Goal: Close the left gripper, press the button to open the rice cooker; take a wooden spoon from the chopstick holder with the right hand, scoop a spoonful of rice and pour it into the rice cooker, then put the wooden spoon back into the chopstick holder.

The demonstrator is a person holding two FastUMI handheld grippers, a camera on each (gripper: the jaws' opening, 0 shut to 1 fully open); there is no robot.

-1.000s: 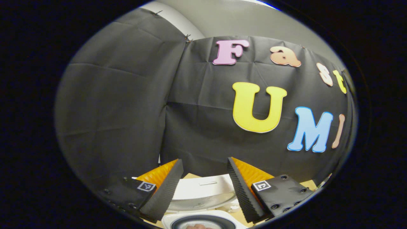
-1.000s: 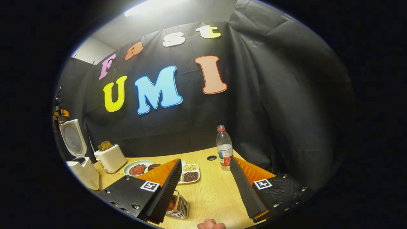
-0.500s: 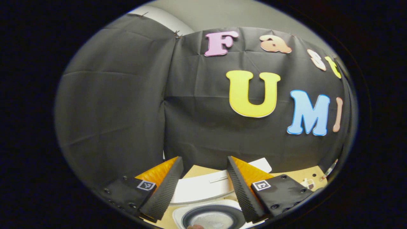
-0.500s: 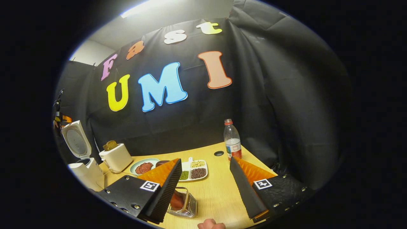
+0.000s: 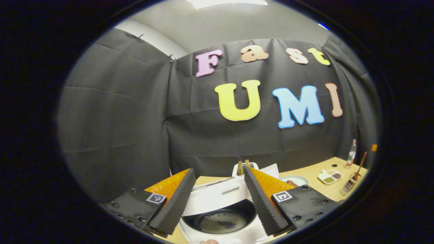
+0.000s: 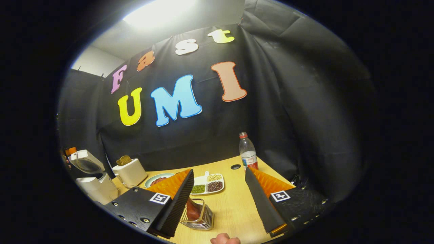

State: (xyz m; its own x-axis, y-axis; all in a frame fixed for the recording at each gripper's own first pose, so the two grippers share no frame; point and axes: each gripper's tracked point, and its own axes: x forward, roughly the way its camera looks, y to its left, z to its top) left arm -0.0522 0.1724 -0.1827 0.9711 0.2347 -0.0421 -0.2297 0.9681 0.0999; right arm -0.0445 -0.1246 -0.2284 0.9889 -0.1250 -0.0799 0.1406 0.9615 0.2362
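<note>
The left hand-held gripper [image 5: 218, 200] hangs released over the white rice cooker [image 5: 220, 217], lid raised, dark pot exposed; the right hand-held gripper [image 6: 218, 200] is released above the wire chopstick holder [image 6: 198, 214] holding a wooden spoon [image 6: 192, 208] on the pale wooden bench [image 6: 230, 203]; beyond stands a clear plastic bottle [image 6: 248, 152].

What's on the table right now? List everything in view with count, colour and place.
rice cooker: 1, white, lid open, table's left end
toaster: 1, white, right of the cooker
plate: 1, pale, reddish food, beside the toaster
divided tray: 1, white, grains, mid-table
chopstick holder: 1, wire, near edge
wooden spoon: 1, brown, in the holder
water bottle: 1, clear, red cap, back right
table: 1, light wood
left gripper: fingers open, over the cooker
right gripper: fingers open, empty
</note>
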